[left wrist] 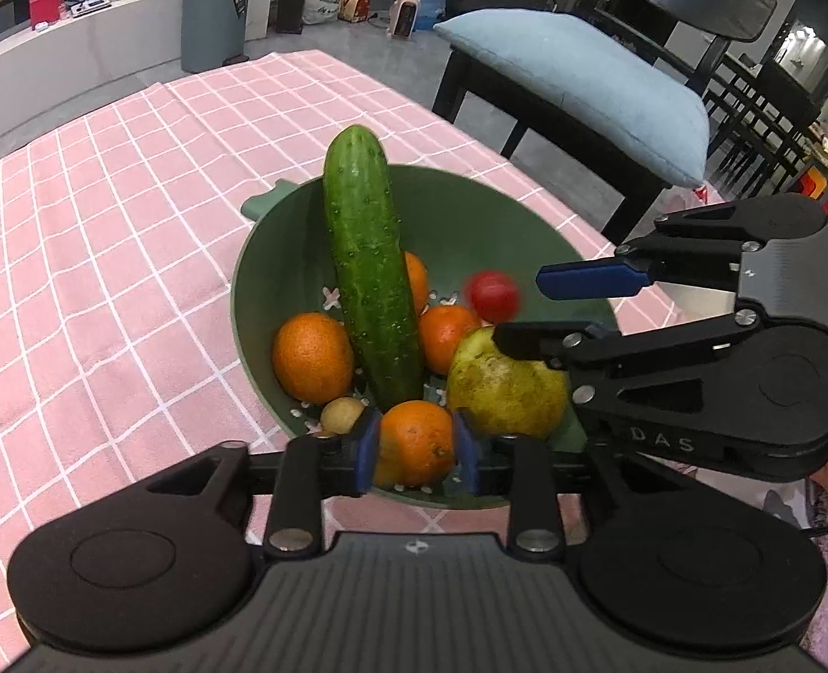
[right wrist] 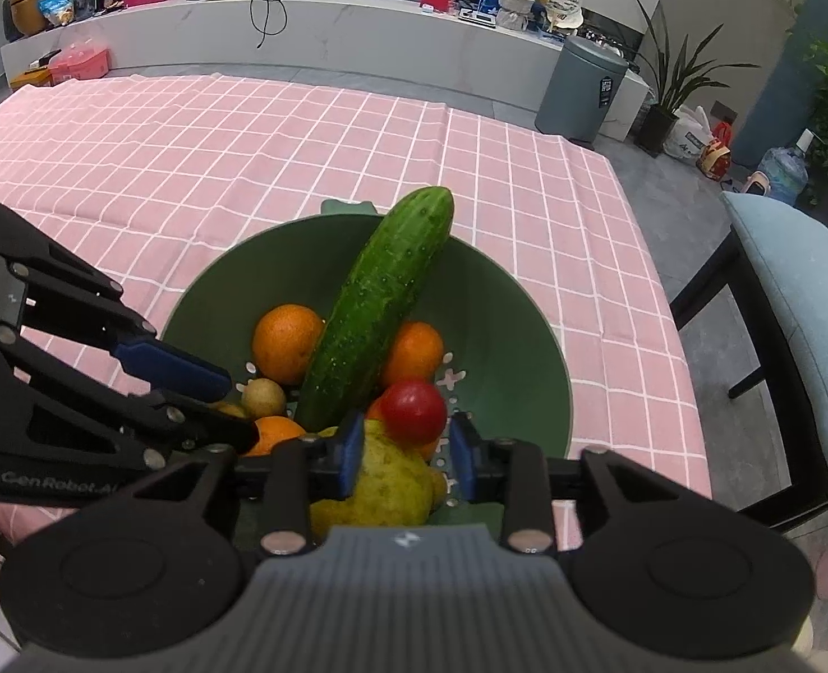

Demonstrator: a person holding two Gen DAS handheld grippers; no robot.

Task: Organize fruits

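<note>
Pink checked tablecloth (right wrist: 302,157): green colander (right wrist: 504,325) holds cucumber (right wrist: 375,308), oranges; left claw (left wrist: 417,446) grips orange (left wrist: 414,440); right claw (right wrist: 405,454) wide.

Bumpy glossy cucumber (left wrist: 366,275), matt plastic colander (left wrist: 532,224), checked cloth tablecloth (left wrist: 105,213)

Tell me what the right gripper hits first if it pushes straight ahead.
Most likely the red tomato, which sits between the right gripper's open fingers, resting above the pear. Depth is unclear, so the pear might touch first.
</note>
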